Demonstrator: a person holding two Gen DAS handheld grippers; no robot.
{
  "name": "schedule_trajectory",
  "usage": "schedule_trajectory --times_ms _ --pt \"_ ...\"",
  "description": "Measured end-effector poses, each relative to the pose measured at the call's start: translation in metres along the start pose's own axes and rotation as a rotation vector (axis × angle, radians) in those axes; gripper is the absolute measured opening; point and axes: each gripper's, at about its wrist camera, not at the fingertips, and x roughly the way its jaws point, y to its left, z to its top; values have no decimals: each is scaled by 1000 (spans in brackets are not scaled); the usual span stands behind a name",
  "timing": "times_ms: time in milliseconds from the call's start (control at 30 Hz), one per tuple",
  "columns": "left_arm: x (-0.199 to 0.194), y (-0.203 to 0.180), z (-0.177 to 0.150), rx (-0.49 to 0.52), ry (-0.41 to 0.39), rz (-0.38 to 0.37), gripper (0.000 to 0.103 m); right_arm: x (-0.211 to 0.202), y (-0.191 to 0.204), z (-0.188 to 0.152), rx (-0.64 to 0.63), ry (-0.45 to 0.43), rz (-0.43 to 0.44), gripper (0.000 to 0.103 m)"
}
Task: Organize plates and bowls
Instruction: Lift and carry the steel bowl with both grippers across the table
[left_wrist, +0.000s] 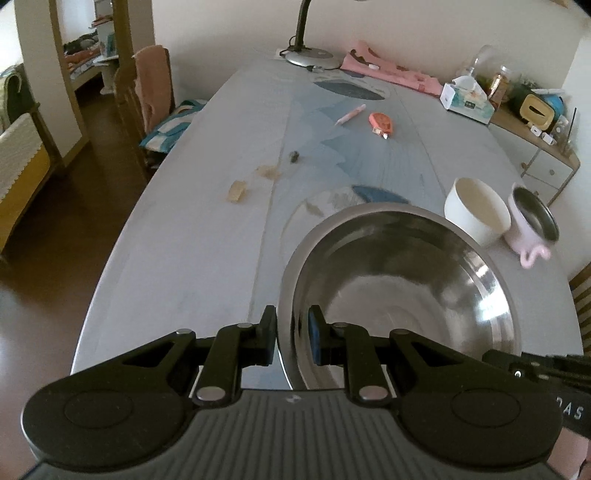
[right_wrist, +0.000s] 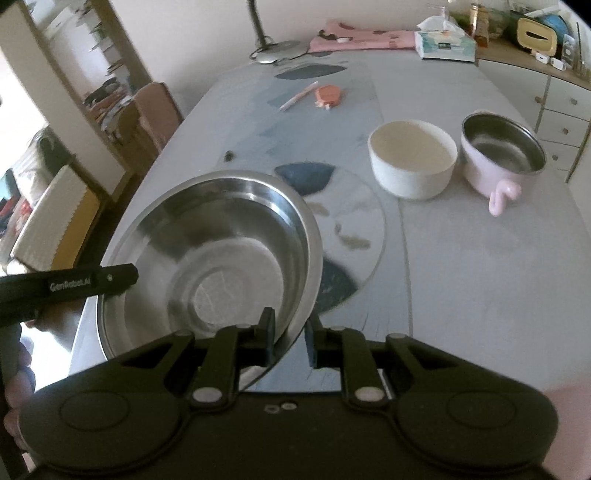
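Observation:
A large steel bowl (left_wrist: 399, 295) (right_wrist: 214, 258) is held above a clear glass plate (right_wrist: 354, 229) on the grey table. My left gripper (left_wrist: 291, 334) is shut on the bowl's left rim, one finger inside, one outside. My right gripper (right_wrist: 290, 338) is shut on the bowl's right rim in the same way. A white bowl (left_wrist: 476, 210) (right_wrist: 413, 162) stands at the right. A pink steel-lined bowl with a handle (left_wrist: 532, 221) (right_wrist: 502, 155) stands just right of it.
A pink pen (right_wrist: 297, 96) and an orange tape measure (right_wrist: 328, 95) lie mid-table. A lamp base (left_wrist: 312, 57), pink cloth (left_wrist: 388, 68) and tissue box (left_wrist: 467, 98) sit at the far end. Chairs (left_wrist: 147, 96) stand along the left edge. A cabinet (right_wrist: 561, 107) stands at the right.

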Motion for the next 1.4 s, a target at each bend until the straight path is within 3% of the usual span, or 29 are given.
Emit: schedule_trajectory --times_ms 367,767,1400 --pt "-45 22 -75 -16 10 -10 17 -29 19 -53 -71 43 27 17" --pt "-52 27 -136 -7 53 10 17 -25 26 -104 -119 97 23 17" --pt "-39 29 -174 -7 102 38 17 -11 23 -144 -159 143 27 17"
